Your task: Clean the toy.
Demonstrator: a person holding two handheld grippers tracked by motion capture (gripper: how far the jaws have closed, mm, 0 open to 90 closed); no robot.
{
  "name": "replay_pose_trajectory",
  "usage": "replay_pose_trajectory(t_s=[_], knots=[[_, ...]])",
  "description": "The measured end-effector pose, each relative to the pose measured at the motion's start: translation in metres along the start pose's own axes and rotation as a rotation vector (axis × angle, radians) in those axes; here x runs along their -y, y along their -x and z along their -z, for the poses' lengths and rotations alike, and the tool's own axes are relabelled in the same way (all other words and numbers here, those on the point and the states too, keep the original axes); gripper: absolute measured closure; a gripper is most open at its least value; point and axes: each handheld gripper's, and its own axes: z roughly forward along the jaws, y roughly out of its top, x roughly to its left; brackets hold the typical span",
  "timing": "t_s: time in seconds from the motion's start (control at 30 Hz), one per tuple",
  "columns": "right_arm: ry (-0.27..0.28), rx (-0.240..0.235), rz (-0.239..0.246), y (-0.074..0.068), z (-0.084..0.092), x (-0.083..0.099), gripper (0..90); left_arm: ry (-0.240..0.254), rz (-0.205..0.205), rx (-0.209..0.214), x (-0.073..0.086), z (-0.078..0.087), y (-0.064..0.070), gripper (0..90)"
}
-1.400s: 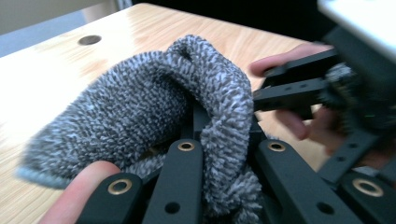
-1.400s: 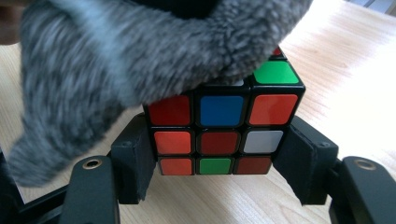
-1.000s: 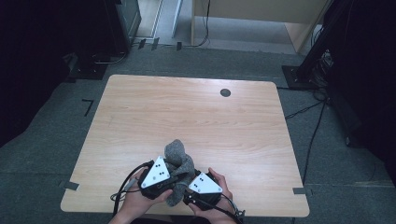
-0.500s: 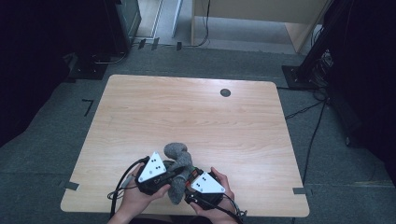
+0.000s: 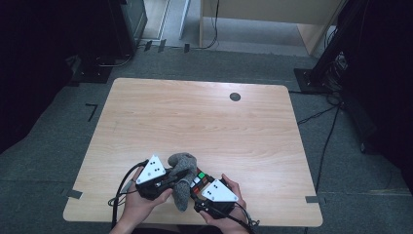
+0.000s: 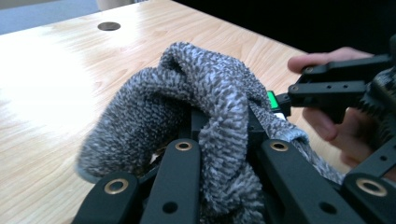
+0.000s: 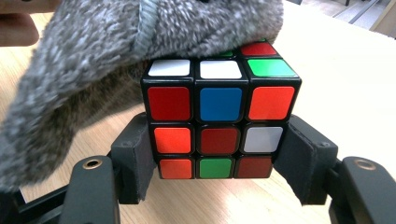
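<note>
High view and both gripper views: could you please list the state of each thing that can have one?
Left hand-held gripper: shut on the grey cloth.
Grey cloth: bunched, draped over the cube's top.
Right hand-held gripper: shut on the puzzle cube.
Puzzle cube: scrambled, partly covered by the cloth.

Cloth-draped cube (image 7: pixel 219 119) between claw (image 7: pixel 219 163) pads

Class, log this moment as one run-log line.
left claw: shut on grey cloth | right claw: shut on puzzle cube | cloth drapes cube
</note>
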Motion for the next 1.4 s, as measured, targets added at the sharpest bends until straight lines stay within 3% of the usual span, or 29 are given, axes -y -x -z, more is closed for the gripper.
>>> replay_pose_trajectory(t_s=[0.07,0.13,0.2,0.33,0.4,0.47,0.6,0.77,0.83,0.87,0.97,1.0,1.13,1.2,1.23,1.3,1.4], knots=[[0.002,0.002,0.001,0.0,-0.001,0.0,35.1,-0.001,-0.008,0.004,0.0,-0.002,0.003,83.0],[-0.015,0.01,-0.002,-0.001,-0.004,0.001,35.1,-0.021,-0.048,-0.002,0.0,-0.006,0.009,82.8],[-0.019,0.013,-0.001,0.0,-0.003,0.002,35.1,-0.023,-0.05,-0.003,0.0,-0.006,0.008,82.6],[0.001,0.015,-0.006,0.001,0.001,-0.001,35.1,-0.009,0.015,0.012,0.001,0.001,-0.01,82.5],[0.009,0.011,-0.012,0.001,0.001,-0.001,35.1,-0.007,0.027,0.019,0.001,0.002,-0.01,82.7],[0.009,0.011,-0.016,0.0,0.0,-0.001,35.1,0.004,-0.01,0.019,0.0,-0.001,0.002,82.8],[0.008,0.017,-0.016,0.001,0.001,0.0,35.0,0.018,-0.058,0.008,-0.003,-0.002,0.015,82.7],[0.027,0.017,-0.018,0.003,0.006,-0.002,35.1,0.026,-0.031,0.027,0.0,0.008,-0.002,82.7],[0.033,0.006,-0.03,0.004,0.006,-0.002,35.1,0.035,-0.023,0.044,0.0,0.009,-0.002,81.9],[0.035,-0.001,-0.037,0.004,0.005,-0.002,35.0,0.039,-0.035,0.081,-0.001,0.007,0.003,81.6],[0.025,0.006,-0.023,0.002,0.002,-0.001,35.1,0.03,-0.071,0.086,-0.002,0.004,0.01,81.6],[0.022,0.01,-0.022,0.002,0.002,-0.001,35.1,0.022,-0.073,0.062,-0.002,0.004,0.009,81.8],[0.047,0.019,-0.026,0.006,0.008,-0.002,35.1,0.017,0.006,-0.02,0.0,0.016,-0.016,83.3],[0.073,0.015,-0.037,0.009,0.012,-0.003,35.1,0.03,0.027,-0.051,0.002,0.024,-0.028,83.7],[0.087,0.008,-0.04,0.01,0.014,-0.004,35.1,0.045,0.042,-0.042,0.003,0.028,-0.033,83.8],[0.12,-0.02,-0.054,0.013,0.017,-0.005,35.1,0.085,0.076,0.025,0.005,0.032,-0.039,84.0],[0.153,-0.054,-0.048,0.011,0.02,-0.007,35.1,0.102,0.071,0.137,0.005,0.028,-0.036,84.0]])
